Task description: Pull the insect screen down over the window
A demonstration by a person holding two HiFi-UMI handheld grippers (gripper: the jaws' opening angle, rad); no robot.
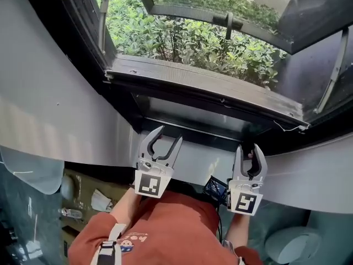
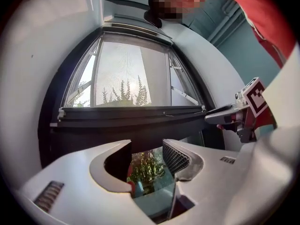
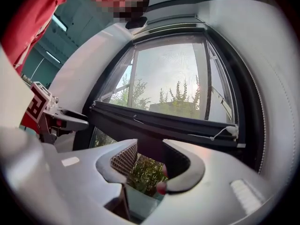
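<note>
Brown surface [image 1: 83, 185] low at left; on it a crumpled white item [image 1: 101, 200], a small bottle [image 1: 71, 213]

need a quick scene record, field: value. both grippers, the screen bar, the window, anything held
left gripper: tongs apart, nothing between them, below the screen bar
right gripper: tongs apart, nothing between them, below the bar too
screen bar: dark, spans the window frame; neither gripper touches it
pull cord: pale, at the bar's right end
window sash: swung open outward
outside: green plants
screen fully down: cannot tell
</note>
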